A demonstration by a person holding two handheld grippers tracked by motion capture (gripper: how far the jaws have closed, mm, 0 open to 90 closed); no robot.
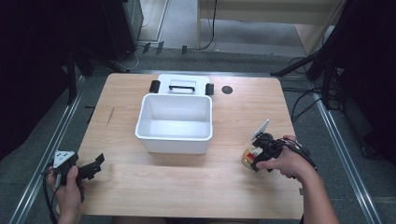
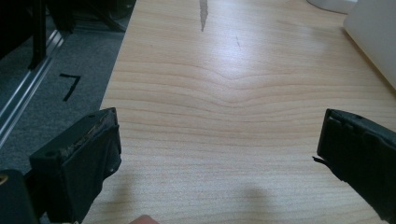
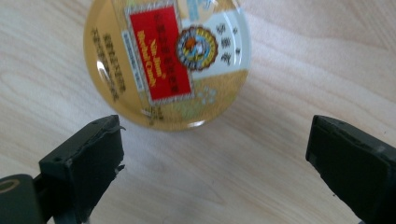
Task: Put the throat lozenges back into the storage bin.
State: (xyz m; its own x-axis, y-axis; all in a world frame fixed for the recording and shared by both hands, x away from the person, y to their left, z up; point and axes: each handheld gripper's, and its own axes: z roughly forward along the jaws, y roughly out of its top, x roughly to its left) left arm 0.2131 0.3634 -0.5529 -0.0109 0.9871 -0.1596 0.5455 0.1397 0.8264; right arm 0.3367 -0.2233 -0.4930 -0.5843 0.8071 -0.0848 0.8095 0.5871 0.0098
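A: Where's our round tin (image 3: 167, 60)?
B: Near bench's right edge, lying flat. Right gripper (image 3: 215, 163) hovers over it, fingers wide apart, empty.
A: Left gripper (image 2: 219, 154)?
B: Front-left corner, fingers apart, empty. Next, prob: lower, close round tin.

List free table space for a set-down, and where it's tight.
Free: bare wood between the white bin and the left claw, plus the front strip below the bin. Also right of the bin, by the black disc. Tight: around the round tin, under the right claw.

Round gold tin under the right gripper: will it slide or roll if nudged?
The gold tin lies flat on its broad face, so it would probably slide, not roll. Its glossy lid and low rim may slip between the right gripper jaws.
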